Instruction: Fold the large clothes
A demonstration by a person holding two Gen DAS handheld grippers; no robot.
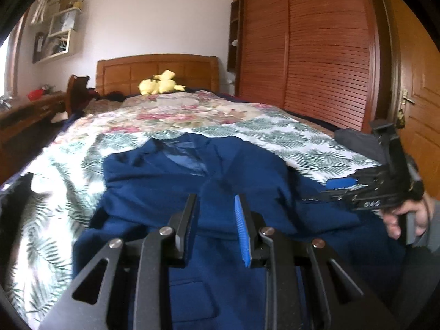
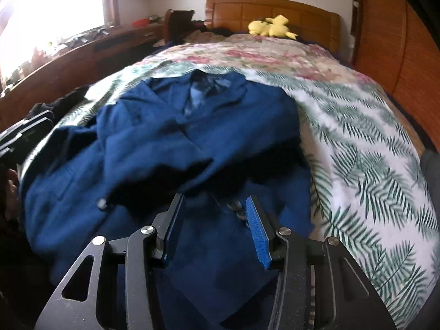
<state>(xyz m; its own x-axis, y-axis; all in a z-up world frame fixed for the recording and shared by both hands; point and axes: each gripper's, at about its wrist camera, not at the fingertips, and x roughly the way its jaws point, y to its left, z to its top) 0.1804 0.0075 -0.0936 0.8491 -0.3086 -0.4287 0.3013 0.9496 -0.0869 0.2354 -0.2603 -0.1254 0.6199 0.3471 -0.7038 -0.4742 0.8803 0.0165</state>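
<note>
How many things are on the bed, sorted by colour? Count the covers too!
Blue: 1, the dark blue cloth suit jacket
Yellow: 1, the yellow plush toy by the headboard
Green and white: 1, the leaf-print cover
Pink flowery: 1, the floral quilt
Total: 4

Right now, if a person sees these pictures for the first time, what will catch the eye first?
The blue jacket comes first: it lies spread on the bed, collar towards the headboard, on a leaf-print sheet. Next are the two grippers over its near part, the left gripper and the right gripper, both with empty jaws. Far back, a yellow plush toy sits by the headboard.
</note>
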